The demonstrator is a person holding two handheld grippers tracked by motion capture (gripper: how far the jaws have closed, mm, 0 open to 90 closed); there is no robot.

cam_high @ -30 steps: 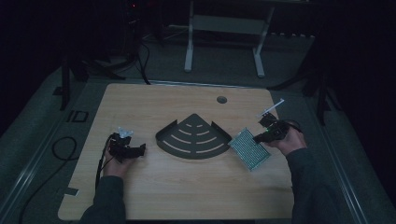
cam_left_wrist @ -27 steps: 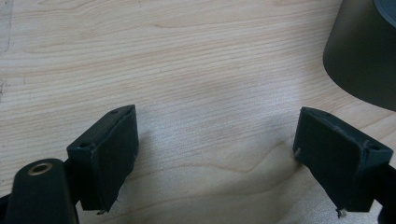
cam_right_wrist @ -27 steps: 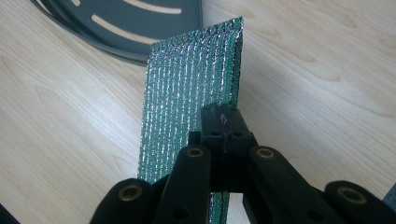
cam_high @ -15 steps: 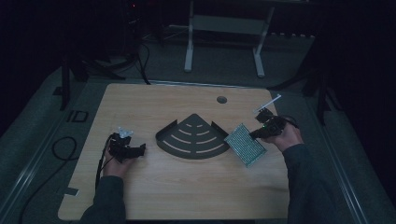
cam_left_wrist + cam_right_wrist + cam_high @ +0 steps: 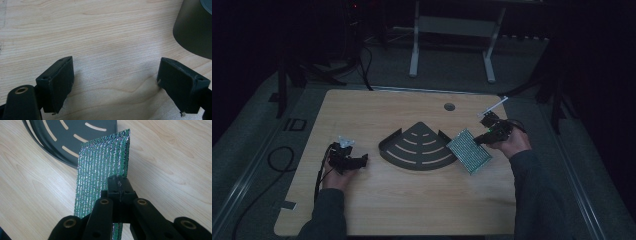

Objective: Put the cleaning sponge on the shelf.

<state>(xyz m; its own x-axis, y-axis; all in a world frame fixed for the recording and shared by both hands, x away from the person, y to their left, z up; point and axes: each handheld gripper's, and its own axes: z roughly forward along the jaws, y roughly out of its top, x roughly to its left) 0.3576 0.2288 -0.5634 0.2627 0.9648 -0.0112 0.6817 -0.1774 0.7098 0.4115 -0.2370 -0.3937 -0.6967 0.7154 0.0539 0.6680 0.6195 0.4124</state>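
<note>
Two tools on the counter (image 5: pixel 412 210). Right tool (image 5: pixel 484 134): forearm reaching in from the lower right, jaws clamped on the edge of the green foil pad (image 5: pixel 469 151), held tilted just beside the dark slotted tray (image 5: pixel 419 149). Left tool (image 5: pixel 362 161): hand low on the counter, jaws apart, nothing between them.

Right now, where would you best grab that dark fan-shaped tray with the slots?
Take the dark slotted fan-shaped metal tray by its raised curved rim, coming from the left with the open left tongs. That wall stands up thin enough to pinch, and the shiny green foil pad crowds the right side.
</note>
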